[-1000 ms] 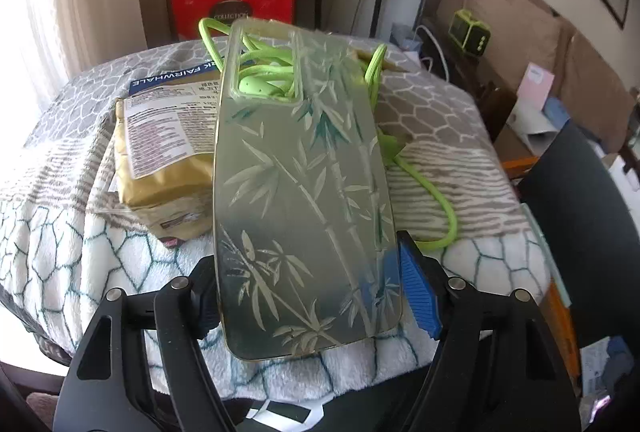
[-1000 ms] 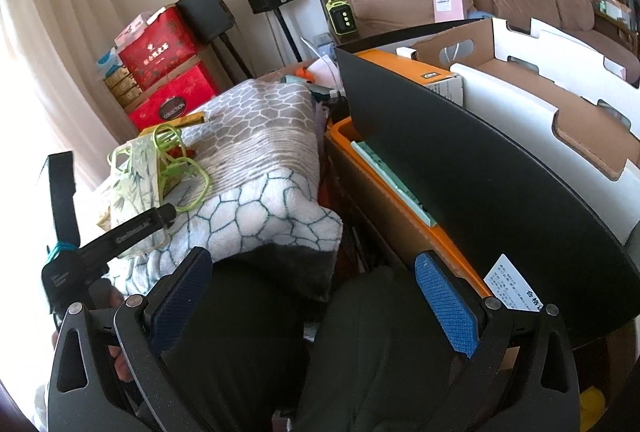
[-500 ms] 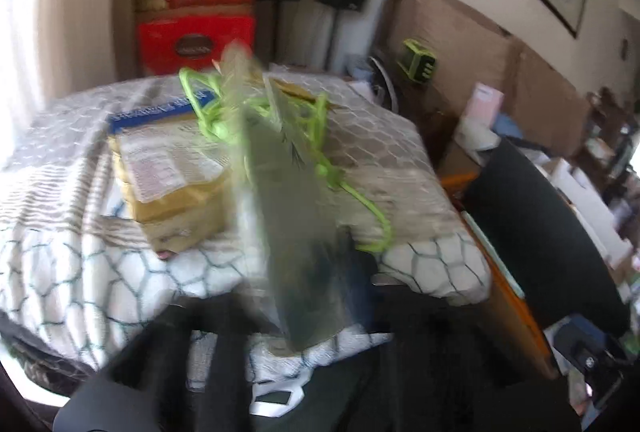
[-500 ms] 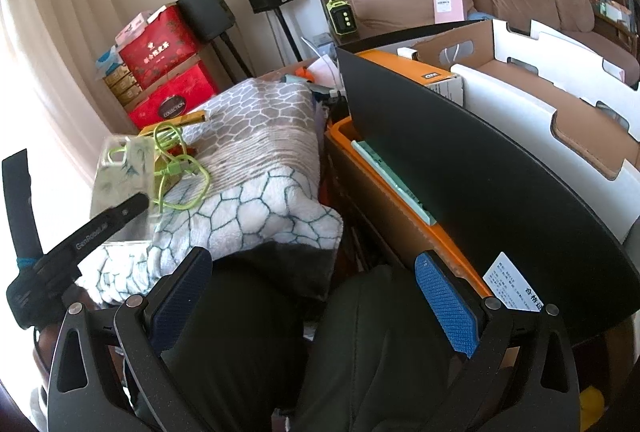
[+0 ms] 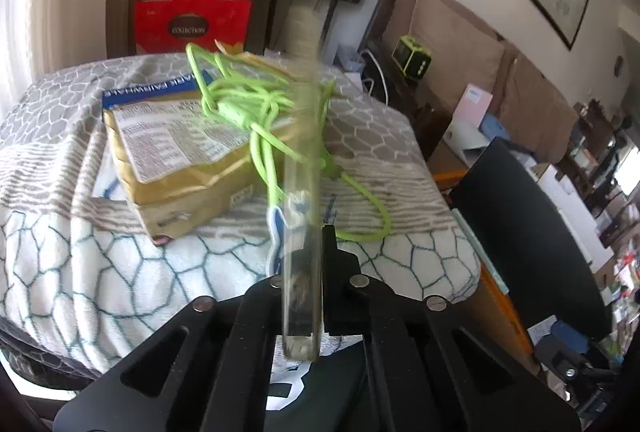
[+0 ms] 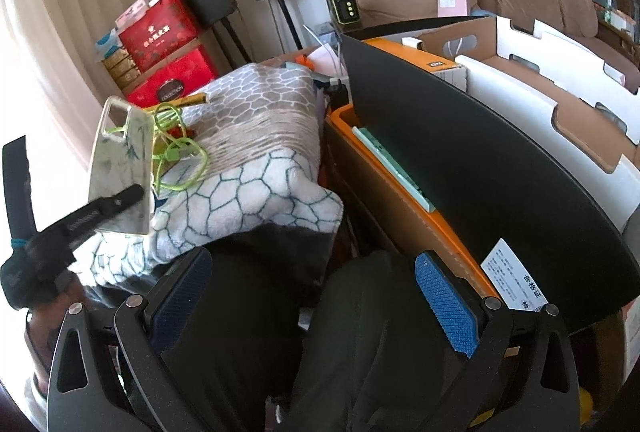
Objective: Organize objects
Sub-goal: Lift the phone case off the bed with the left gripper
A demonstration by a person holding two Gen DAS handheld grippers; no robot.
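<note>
While clamped edge-on in the left claw (image 5: pixel 306 232), stood up nearly vertical: the clear phone case (image 5: pixel 301 200) with a bamboo print, lifted off the blanket (image 5: pixel 80 264). Seen from the right wrist as a flat pane (image 6: pixel 120 168), camera cutout at the top, pinched low down by a dark finger (image 6: pixel 116 202) of the left claw. Slightly blurred in the left wrist view (edges of the case smeared).

Left lying on the blanket behind the case: a gold foil packet (image 5: pixel 172 168) with a printed label, and a tangle of lime-green cable (image 5: pixel 256 112) draped across its far corner and trailing down to the right in a loop. Touching the packet, the cable; apart from both, the case.

Held wide, with nothing between the blue pads (image 6: pixel 448 308): the right claw (image 6: pixel 316 296), hanging over dark fabric near the blanket's corner. Beside it on the right, a curved black panel (image 6: pixel 480 160) against an orange box (image 6: pixel 460 244), and a white-edged cardboard carton (image 6: pixel 560 88) beyond.
</note>
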